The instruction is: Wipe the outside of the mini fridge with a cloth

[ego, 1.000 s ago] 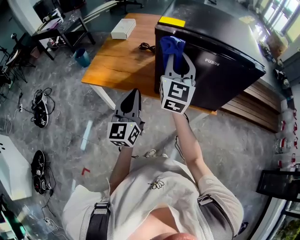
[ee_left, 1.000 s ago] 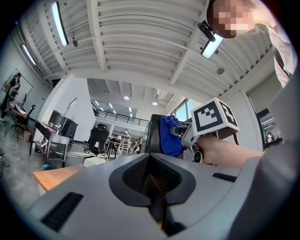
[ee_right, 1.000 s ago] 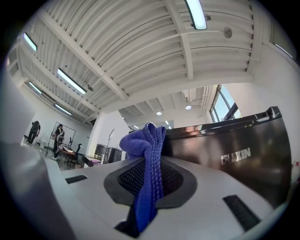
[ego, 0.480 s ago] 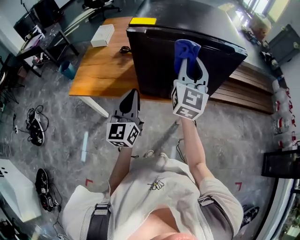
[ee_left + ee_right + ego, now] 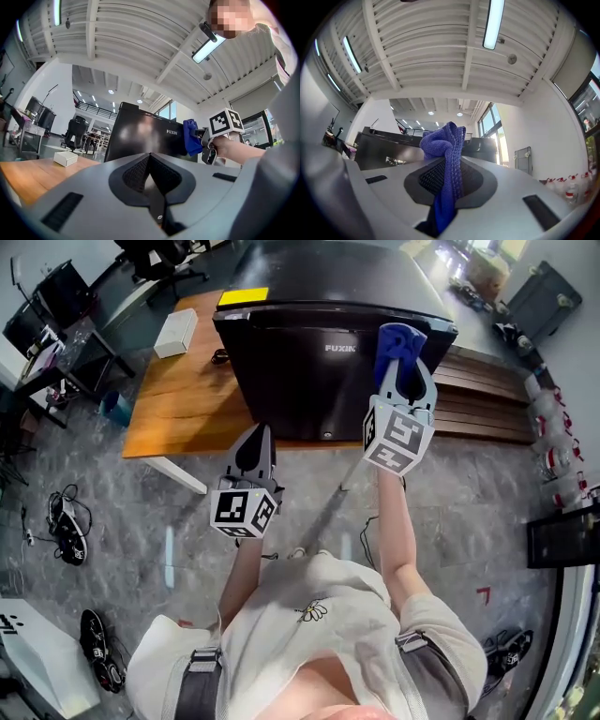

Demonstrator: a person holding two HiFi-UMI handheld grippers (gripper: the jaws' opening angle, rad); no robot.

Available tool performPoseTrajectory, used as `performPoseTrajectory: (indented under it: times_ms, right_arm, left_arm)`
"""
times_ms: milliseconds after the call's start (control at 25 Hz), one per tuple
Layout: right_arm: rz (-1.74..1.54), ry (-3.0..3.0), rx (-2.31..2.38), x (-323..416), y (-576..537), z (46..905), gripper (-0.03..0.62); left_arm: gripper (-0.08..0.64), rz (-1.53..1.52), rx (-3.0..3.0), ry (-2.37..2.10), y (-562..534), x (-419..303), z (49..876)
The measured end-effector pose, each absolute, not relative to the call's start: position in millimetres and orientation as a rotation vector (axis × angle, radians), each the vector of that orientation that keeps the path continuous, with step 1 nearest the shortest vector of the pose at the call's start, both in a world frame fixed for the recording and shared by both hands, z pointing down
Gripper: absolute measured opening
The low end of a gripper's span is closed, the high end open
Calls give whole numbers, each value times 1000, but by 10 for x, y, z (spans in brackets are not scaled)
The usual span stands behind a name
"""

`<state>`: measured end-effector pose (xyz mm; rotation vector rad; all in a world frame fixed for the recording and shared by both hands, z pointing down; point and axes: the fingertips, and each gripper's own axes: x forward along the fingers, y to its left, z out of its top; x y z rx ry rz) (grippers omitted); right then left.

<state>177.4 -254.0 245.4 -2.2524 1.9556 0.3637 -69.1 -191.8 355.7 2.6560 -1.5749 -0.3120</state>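
Right gripper: jaws clamped on the blue cloth. My right gripper view shows the cloth pinched in a vertical fold between the pads, with a knotted bunch standing up past the tips.

From the head view, the cloth sits at 1 o'clock in frame, against the upper right corner of the mini fridge door. I read it as touching or just beside the black front, but cannot tell which. In the left gripper view the bunch lies at the fridge's right edge, at 3 o'clock from the brand lettering.

Left gripper: jaws together, nothing between them. It hangs at 7 o'clock from the fridge, apart from it, its tips near the wooden table edge.

The fridge stands on that table. A white box lies at 10 o'clock from the fridge, well apart from both grippers. A yellow label marks the fridge's top left corner.
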Motion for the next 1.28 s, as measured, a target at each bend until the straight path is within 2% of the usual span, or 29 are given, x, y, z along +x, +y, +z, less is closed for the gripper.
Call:
performPoseTrajectory:
  times_ms: [360,920,1080,1280]
  right_arm:
    - [225,1737,-2430,2721,-2499,2559,61]
    - [229,1692,-2466,2945,-2467,2570,61]
    - [246,1693,-2396,2645,-2273,2518,61]
    - [270,1995,-2067,1498,-2117,2477,61]
  left_arm:
    - [5,-289,2666,-1542,-1930,-593,3600]
    - [5,-291,2658,-1590,-1799,-725,3559]
    - [5,-286,2637,-1620,-1747,-810,3591]
    - [5,-285,2626,-1644,-1697,-868,3577]
